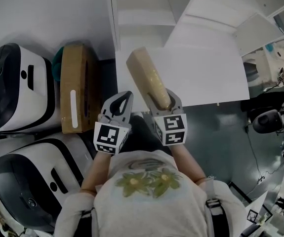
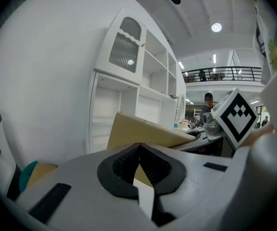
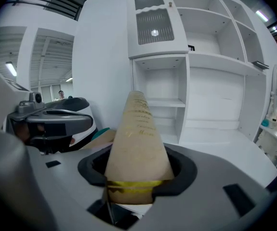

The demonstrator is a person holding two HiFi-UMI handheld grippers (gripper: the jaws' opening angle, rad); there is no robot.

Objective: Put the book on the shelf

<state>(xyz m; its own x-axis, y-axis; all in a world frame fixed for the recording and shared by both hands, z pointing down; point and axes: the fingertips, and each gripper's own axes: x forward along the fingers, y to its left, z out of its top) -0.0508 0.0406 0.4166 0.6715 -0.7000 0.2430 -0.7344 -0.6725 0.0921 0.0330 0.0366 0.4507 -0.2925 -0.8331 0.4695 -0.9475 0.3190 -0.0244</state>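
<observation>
Pickup looks done, placement not. The right gripper (image 1: 169, 108) has its jaws spread wide around the spine end of the tan book (image 1: 147, 77) and clamps it. The book sticks out forward, tilted up, over the white counter (image 1: 211, 78) of the shelf unit (image 3: 196, 57). It touches no shelf board. In the right gripper view its far end points at the open lower compartment (image 3: 160, 88), which looks bare. The left gripper (image 2: 139, 163) has its jaws closed together on nothing and hangs just beside the right one. Left to do, by my read: carry the book in, set it down, release.
</observation>
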